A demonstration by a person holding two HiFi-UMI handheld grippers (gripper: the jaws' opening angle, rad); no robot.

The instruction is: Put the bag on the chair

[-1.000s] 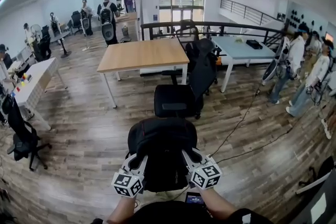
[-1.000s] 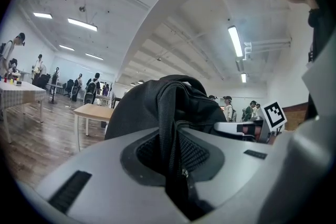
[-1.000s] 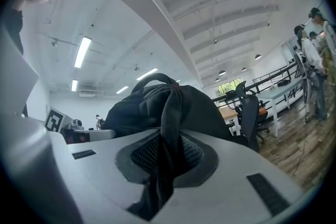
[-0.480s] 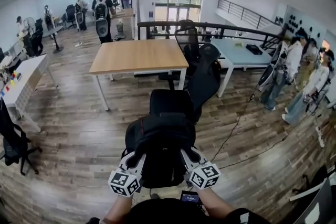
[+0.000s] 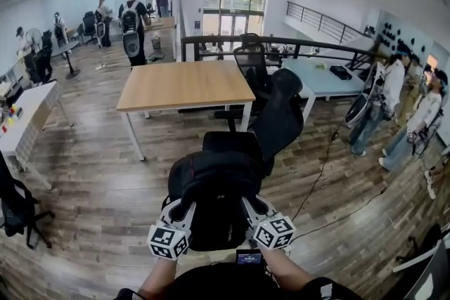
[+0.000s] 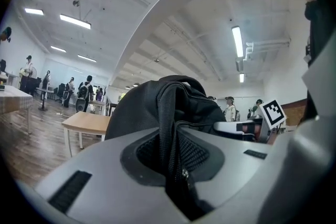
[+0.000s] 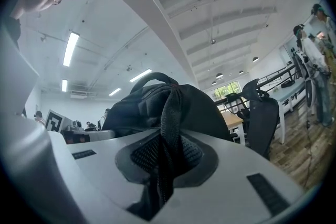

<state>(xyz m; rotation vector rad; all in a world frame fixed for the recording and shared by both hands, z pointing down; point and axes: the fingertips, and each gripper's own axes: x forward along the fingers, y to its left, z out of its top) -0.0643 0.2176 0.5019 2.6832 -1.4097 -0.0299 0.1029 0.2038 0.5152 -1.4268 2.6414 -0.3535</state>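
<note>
A black backpack [image 5: 214, 197] hangs in the air between my two grippers, low in the head view. My left gripper [image 5: 184, 206] is shut on its left strap [image 6: 173, 165]. My right gripper [image 5: 247, 204] is shut on its right strap [image 7: 167, 155]. Just beyond the bag stands a black office chair [image 5: 271, 130], its seat [image 5: 232, 144] facing me and its backrest to the right. The bag's front edge overlaps the seat's near edge in the head view. In the right gripper view the chair [image 7: 262, 113] shows to the right of the bag [image 7: 152, 107].
A wooden table [image 5: 183, 84] stands behind the chair, with a white table [image 5: 320, 77] to its right and a second black chair [image 5: 249, 63] between them. Several people stand at the right [image 5: 394, 102] and at the far left [image 5: 130, 21]. A cable [image 5: 323, 165] runs across the floor at right.
I have walked forward with the bag held in both grippers. The chair has come nearer, and the bag now overlaps its seat's near edge. Both grips are unchanged.
</note>
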